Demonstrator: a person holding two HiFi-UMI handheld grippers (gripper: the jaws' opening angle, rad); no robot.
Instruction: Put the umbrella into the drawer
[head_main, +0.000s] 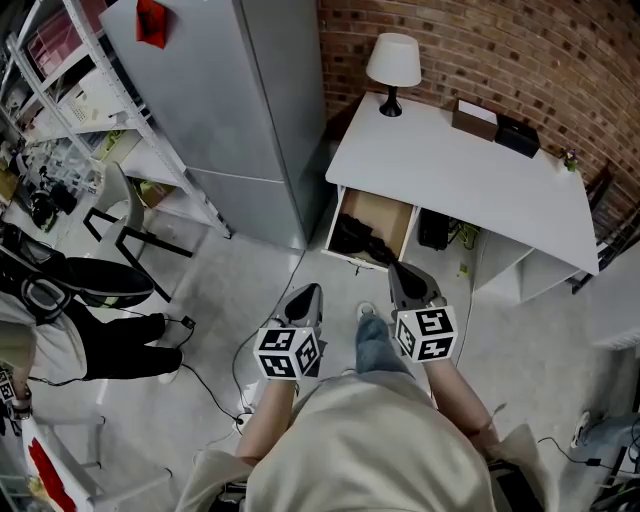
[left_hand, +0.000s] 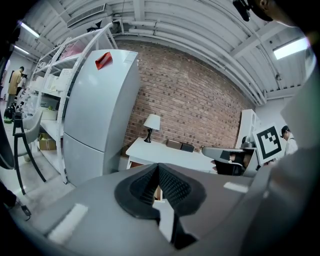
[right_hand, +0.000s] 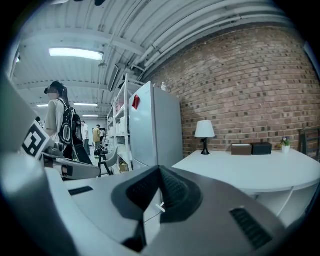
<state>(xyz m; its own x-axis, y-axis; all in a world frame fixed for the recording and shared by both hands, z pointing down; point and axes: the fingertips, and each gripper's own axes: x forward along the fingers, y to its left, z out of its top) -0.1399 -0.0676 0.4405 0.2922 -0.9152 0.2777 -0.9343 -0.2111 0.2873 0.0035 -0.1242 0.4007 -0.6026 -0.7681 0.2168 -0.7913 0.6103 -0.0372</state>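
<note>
In the head view the white desk (head_main: 470, 170) has its left drawer (head_main: 385, 212) pulled open. A dark folded umbrella (head_main: 360, 243) lies inside on the wooden bottom. My left gripper (head_main: 309, 292) hangs over the floor in front of the drawer, shut and empty. My right gripper (head_main: 399, 270) is at the drawer's front right corner, also shut with nothing in it. In the left gripper view the ribbed pads (left_hand: 170, 186) meet, with the desk (left_hand: 170, 155) beyond. The right gripper view shows its pads (right_hand: 172, 189) pressed together.
A tall grey fridge (head_main: 230, 100) stands left of the desk, with white shelving (head_main: 70, 90) and a chair (head_main: 125, 215) further left. A lamp (head_main: 392, 62) and two boxes (head_main: 495, 125) sit on the desk. A cable (head_main: 215, 385) lies on the floor. A person (right_hand: 62, 127) stands at the left.
</note>
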